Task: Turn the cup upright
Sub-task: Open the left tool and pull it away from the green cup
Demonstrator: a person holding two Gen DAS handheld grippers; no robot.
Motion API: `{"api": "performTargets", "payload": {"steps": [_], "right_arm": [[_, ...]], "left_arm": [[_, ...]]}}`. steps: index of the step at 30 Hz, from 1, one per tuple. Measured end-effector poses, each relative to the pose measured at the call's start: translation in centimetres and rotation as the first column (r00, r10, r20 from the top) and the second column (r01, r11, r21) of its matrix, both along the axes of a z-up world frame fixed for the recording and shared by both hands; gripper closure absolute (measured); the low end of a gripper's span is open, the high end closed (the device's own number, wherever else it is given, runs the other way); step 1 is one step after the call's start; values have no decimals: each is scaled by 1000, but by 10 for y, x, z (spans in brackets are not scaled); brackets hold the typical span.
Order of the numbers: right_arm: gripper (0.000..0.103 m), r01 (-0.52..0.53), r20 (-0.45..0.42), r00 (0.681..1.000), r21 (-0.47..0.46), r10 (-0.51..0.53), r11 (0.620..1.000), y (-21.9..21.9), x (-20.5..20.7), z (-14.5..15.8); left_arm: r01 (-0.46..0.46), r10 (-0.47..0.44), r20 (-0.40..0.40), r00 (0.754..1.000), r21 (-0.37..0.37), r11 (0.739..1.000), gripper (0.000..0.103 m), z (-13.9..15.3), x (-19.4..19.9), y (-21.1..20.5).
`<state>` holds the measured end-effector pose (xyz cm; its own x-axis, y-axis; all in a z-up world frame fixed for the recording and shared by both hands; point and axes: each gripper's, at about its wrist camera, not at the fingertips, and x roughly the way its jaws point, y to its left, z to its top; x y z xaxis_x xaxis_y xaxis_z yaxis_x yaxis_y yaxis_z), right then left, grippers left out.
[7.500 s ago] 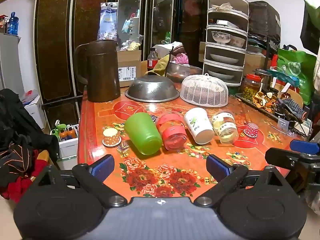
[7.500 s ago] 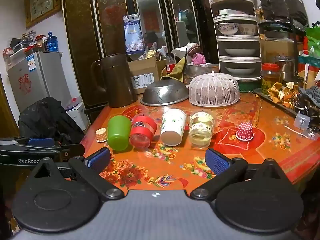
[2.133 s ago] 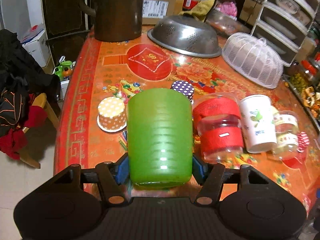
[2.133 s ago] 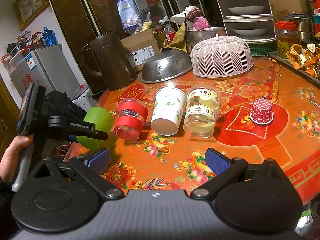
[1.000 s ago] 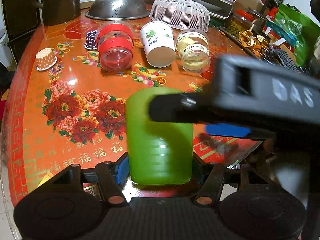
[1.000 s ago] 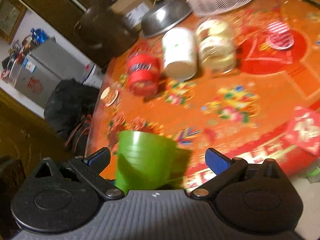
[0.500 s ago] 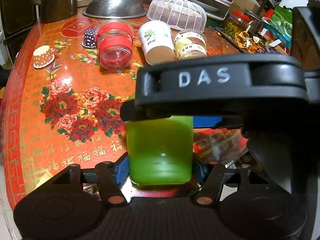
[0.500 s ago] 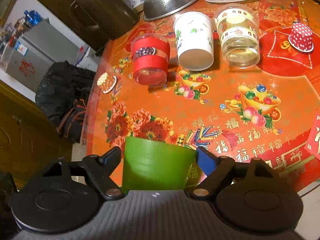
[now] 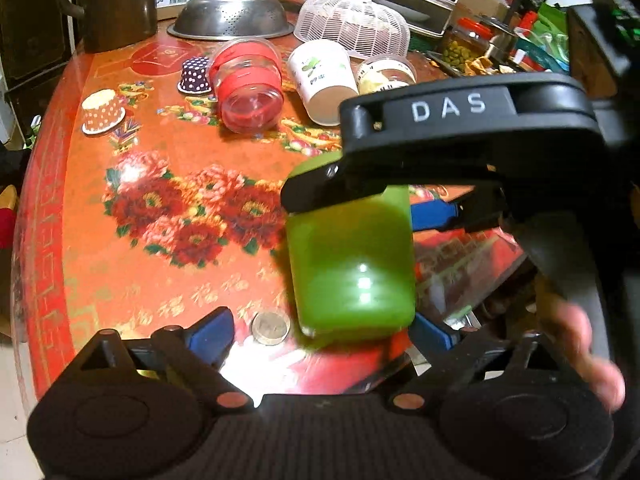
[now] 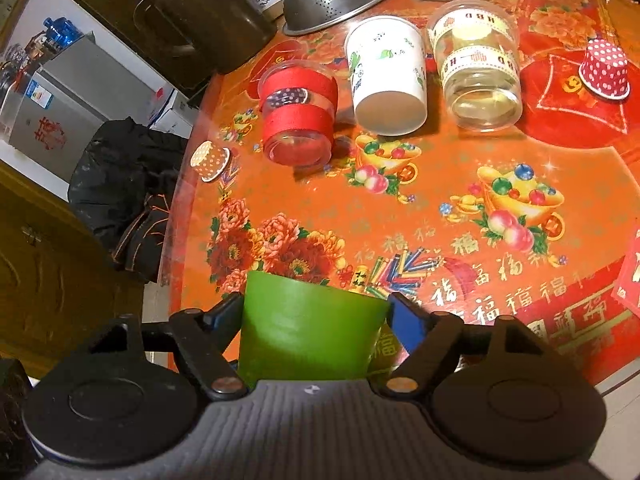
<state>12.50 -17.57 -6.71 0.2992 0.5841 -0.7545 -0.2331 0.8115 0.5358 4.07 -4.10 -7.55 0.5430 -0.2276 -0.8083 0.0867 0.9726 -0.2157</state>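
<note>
The green plastic cup (image 10: 308,336) sits between my right gripper's (image 10: 316,316) blue-padded fingers, which are shut on it near the table's front edge. In the left wrist view the green cup (image 9: 352,264) hangs in front of me, held from above by the right gripper. My left gripper (image 9: 320,330) is open, its blue pads apart on either side below the cup, not touching it. Which end of the cup is up is unclear.
Lying on their sides on the orange floral table (image 10: 440,184): a red-banded clear cup (image 10: 298,120), a white paper cup (image 10: 386,76), a clear jar (image 10: 478,68). Small dotted cupcake cups (image 10: 604,70), a colander (image 9: 230,20), a mesh food cover (image 9: 354,24), a dark jug (image 9: 116,4).
My left gripper has opened and let go of the green cup. My right gripper has closed on it and holds it; half a second ago both were on it.
</note>
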Motion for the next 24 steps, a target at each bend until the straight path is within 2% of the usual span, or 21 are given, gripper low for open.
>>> {"api": "performTargets", "payload": {"steps": [6, 13, 16, 21, 22, 24], "right_arm": [[25, -1, 10, 1000, -16, 1, 1000, 3, -1, 1], [25, -4, 22, 1000, -48, 5, 999, 8, -2, 4], [25, -8, 56, 998, -62, 11, 998, 10, -5, 8], [26, 24, 244, 970, -84, -2, 996, 7, -24, 26], [26, 37, 296, 955, -88, -10, 995, 6, -31, 30], [26, 74, 422, 906, -101, -25, 992, 5, -46, 38]], "left_arm": [[-51, 51, 38, 998, 6, 999, 8, 6, -34, 32], [-91, 100, 118, 988, -78, 993, 8, 13, -53, 68], [-106, 123, 161, 979, -112, 988, 7, 16, -55, 78], [-110, 149, 208, 967, -191, 976, 7, 19, -59, 89], [-110, 154, 218, 964, -202, 973, 7, 19, -60, 91], [-114, 168, 240, 956, -223, 968, 7, 21, -62, 94]]}}
